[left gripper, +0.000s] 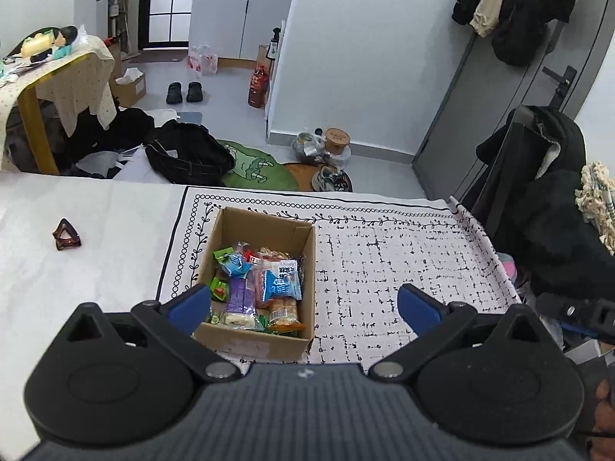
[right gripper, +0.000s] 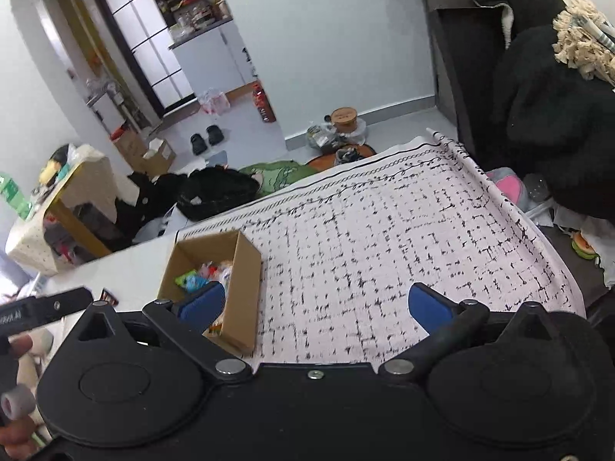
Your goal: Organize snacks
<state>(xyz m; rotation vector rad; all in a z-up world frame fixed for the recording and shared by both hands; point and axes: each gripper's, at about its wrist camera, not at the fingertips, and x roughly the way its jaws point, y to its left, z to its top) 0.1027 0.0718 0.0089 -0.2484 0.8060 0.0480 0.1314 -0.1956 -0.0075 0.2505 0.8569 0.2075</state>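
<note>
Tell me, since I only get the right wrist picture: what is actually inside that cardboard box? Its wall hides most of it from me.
Observer: The left wrist view looks down into the box. It is packed with wrapped snacks, and a blue packet lies on top.
Operator: Is the other tool holding any of them?
Observer: No. The left tool is wide open and grips nothing.
Operator: Are any snacks lying outside the box?
Observer: I see none on the patterned cloth. Only a small brown clip lies on the bare white table, left of the cloth.
</note>
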